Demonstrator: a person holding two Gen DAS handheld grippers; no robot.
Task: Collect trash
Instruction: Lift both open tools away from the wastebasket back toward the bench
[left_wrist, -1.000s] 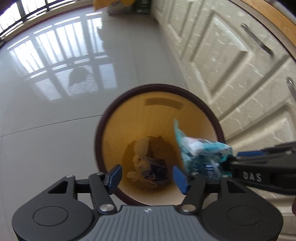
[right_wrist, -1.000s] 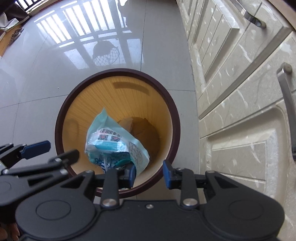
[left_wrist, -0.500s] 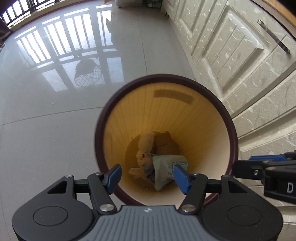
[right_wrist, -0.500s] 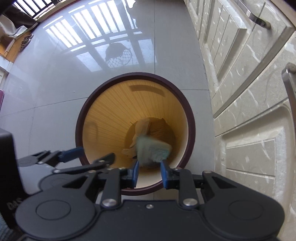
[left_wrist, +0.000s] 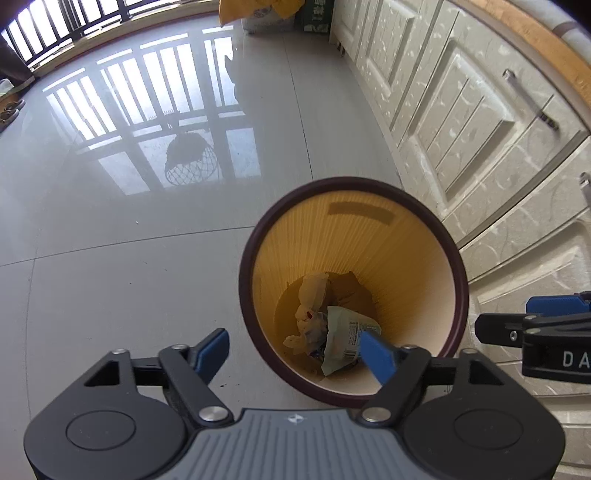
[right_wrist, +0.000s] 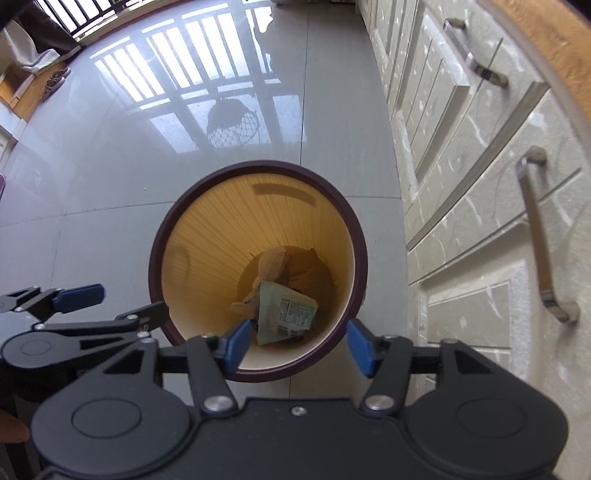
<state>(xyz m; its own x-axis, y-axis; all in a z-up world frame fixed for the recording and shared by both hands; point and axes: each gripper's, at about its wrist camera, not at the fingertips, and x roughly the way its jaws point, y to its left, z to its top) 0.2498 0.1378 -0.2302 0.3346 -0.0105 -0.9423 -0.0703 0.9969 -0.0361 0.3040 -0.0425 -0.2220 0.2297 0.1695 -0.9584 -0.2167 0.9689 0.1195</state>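
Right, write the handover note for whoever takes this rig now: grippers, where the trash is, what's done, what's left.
Left gripper: jaws open, empty, hovering at the near-left edge of the wastebasket.
Right gripper: jaws open, empty, over the bin's near rim.
Trash: the pale green snack wrapper lies at the bottom of the bin, on top of crumpled paper scraps.
Bin stands upright on the tiled floor, beside the cabinet doors.
Done: wrapper is in the bin.
Left: no loose trash shows on the visible floor; look elsewhere for further pieces before stopping.

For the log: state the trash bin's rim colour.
Dark maroon rim, clearest in the right wrist view.
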